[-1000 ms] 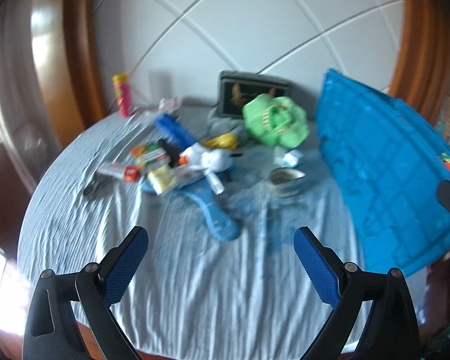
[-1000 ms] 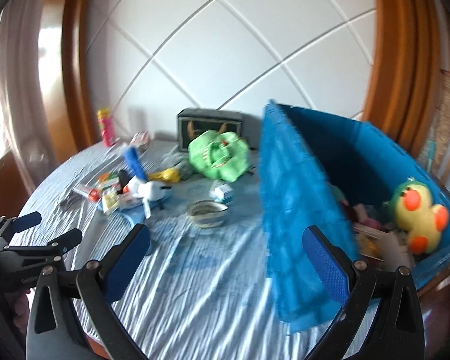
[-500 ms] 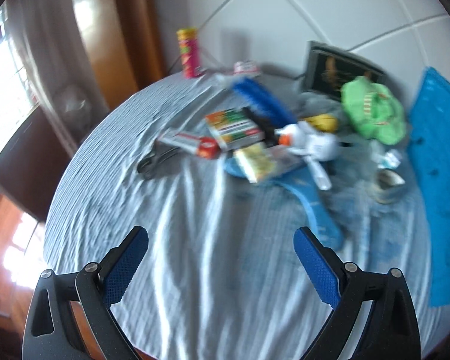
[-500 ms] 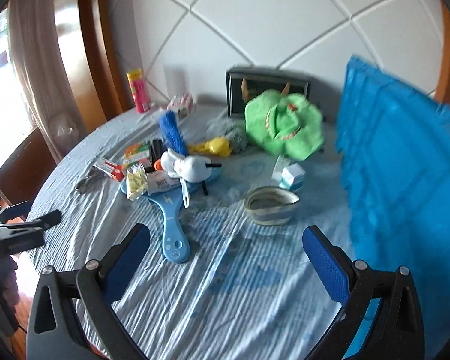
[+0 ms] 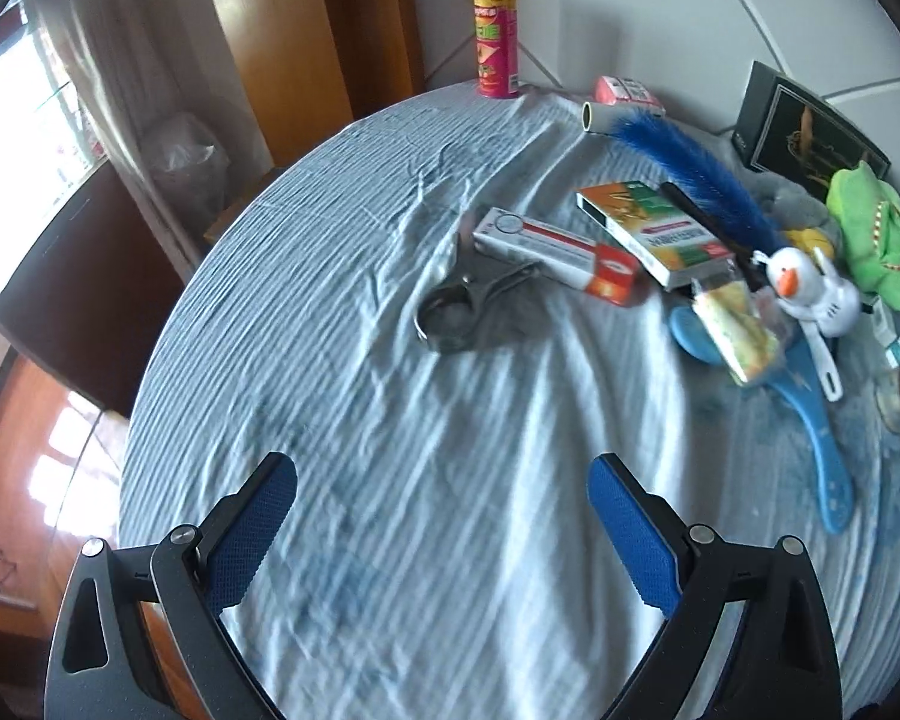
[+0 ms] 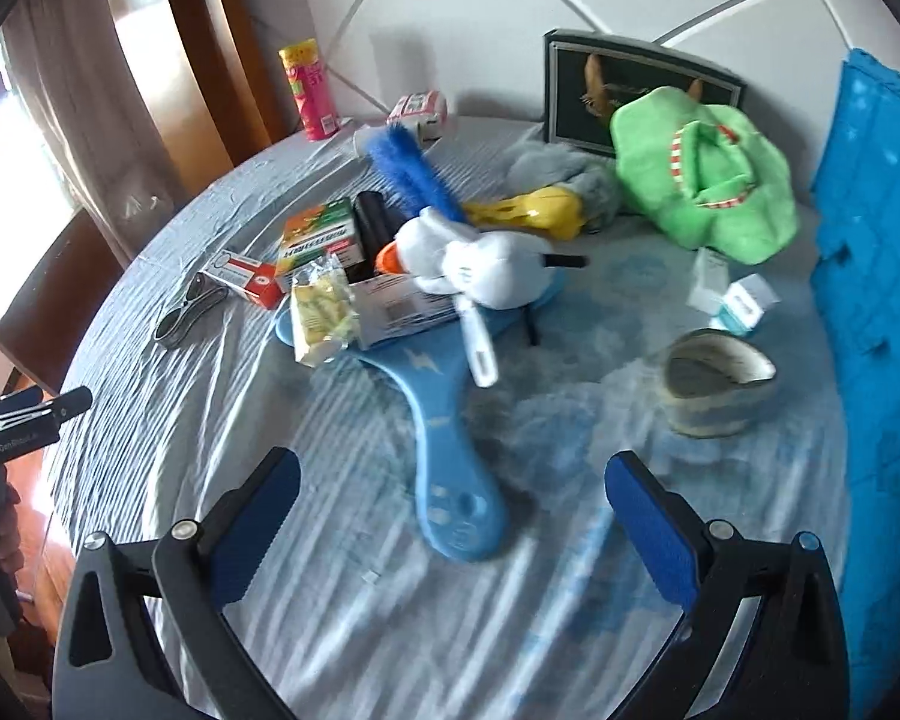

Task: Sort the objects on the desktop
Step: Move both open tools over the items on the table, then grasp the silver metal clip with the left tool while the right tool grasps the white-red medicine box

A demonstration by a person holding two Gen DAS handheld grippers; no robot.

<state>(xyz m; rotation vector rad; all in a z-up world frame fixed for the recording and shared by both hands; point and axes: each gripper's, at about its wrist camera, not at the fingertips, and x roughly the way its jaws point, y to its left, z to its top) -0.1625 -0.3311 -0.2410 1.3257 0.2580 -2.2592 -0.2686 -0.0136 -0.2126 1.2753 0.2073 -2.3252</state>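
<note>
My left gripper [image 5: 443, 501] hangs over bare cloth with its jaws wide apart, holding nothing. Beyond it lie the metal clip [image 5: 459, 306], touching the red-and-white carton [image 5: 555, 253], and the green-and-orange box [image 5: 651, 228]. My right gripper [image 6: 453, 495] is spread too, empty, the blue paddle brush [image 6: 450, 468] lying between its fingers. Farther out I see the snowman toy [image 6: 480, 264], the small bowl [image 6: 714, 384], the green plush [image 6: 699, 174] and the blue bin [image 6: 876, 276] at right.

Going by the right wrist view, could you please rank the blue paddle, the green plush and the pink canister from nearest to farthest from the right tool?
From the right tool:
1. Blue paddle, just ahead.
2. Green plush, far right.
3. Pink canister, far left, by the wall.
</note>
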